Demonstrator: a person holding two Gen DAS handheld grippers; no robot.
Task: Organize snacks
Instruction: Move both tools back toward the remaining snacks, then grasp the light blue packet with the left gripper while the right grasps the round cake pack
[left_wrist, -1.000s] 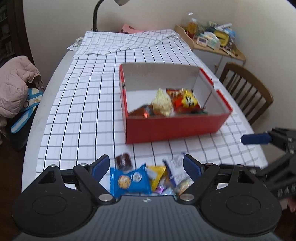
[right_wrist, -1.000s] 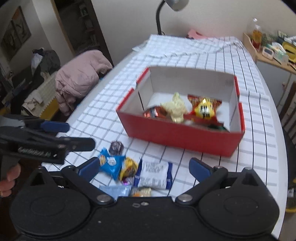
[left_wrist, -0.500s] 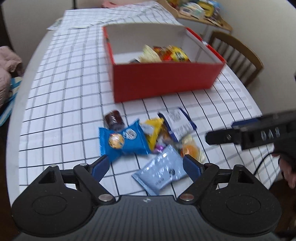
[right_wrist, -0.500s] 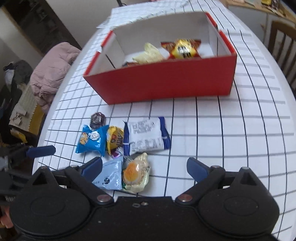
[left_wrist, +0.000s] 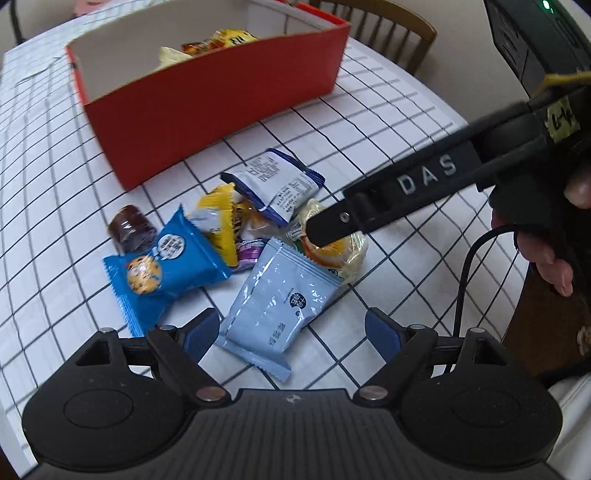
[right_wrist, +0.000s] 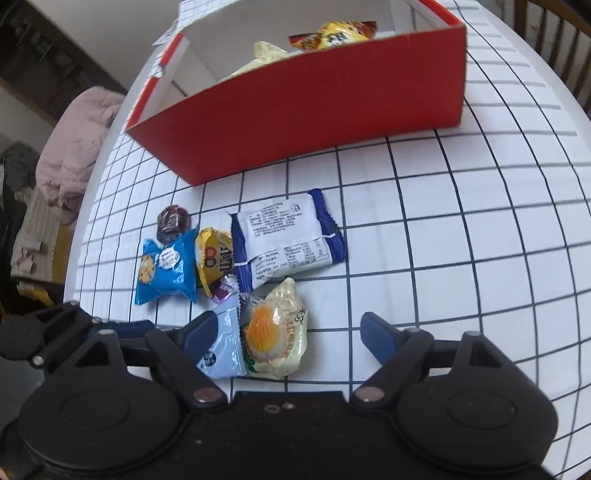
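Observation:
A red box (left_wrist: 207, 110) (right_wrist: 314, 110) holding a few snacks stands on the checked cloth. In front of it lies a loose pile: a blue cookie packet (left_wrist: 166, 266), a yellow packet (left_wrist: 221, 221), a white-and-navy packet (right_wrist: 288, 240), a dark jelly cup (left_wrist: 129, 225). My left gripper (left_wrist: 291, 332) is open low over a light blue packet (left_wrist: 280, 302), which lies between its fingers. My right gripper (right_wrist: 289, 328) hangs over a yolk pastry in a clear wrapper (right_wrist: 277, 332). Its jaws are closing with the pastry between them, and the pads are not on it. One of its fingers (left_wrist: 369, 206) crosses the left wrist view.
A wooden chair (left_wrist: 391, 33) stands behind the table's right side. A pink jacket (right_wrist: 74, 147) lies on a seat to the left. The table's near edge runs just behind both grippers. A hand (left_wrist: 546, 258) grips the right tool's handle, with a black cable (left_wrist: 461, 273) beside it.
Both grippers came down toward the snack pile, tilted further downward and rolled. The right gripper's jaws have narrowed. The pastry now sits between them, and the light blue packet between the left fingers.

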